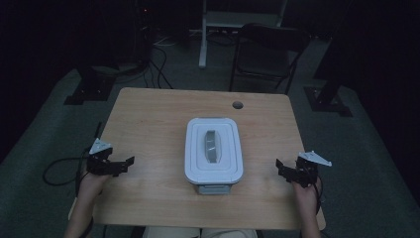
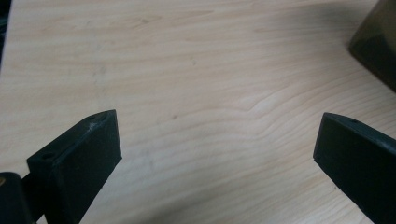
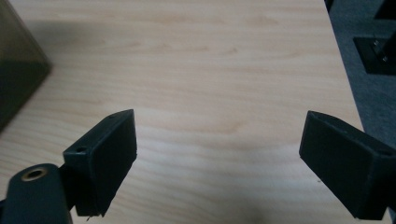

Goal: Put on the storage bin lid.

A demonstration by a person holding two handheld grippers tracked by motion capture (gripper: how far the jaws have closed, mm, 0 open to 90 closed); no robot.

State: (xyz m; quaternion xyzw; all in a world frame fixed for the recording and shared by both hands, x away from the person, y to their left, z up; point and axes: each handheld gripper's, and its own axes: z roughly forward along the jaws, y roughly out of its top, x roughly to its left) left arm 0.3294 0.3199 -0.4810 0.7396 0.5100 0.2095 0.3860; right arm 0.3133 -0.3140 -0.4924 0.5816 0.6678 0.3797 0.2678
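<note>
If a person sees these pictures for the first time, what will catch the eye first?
First comes the white lidded storage box with its grey handle, standing in the middle of the light wooden table. Next are the two black tongs, the left tongs and the right tongs, held open near the table's side edges, apart from the box. Behind the table, a dark folding chair stands in the gloom.

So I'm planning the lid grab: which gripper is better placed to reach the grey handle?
Neither clearly: the left gripper and right gripper flank the white lidded plastic box, both open; its grey handle sits midway.
</note>
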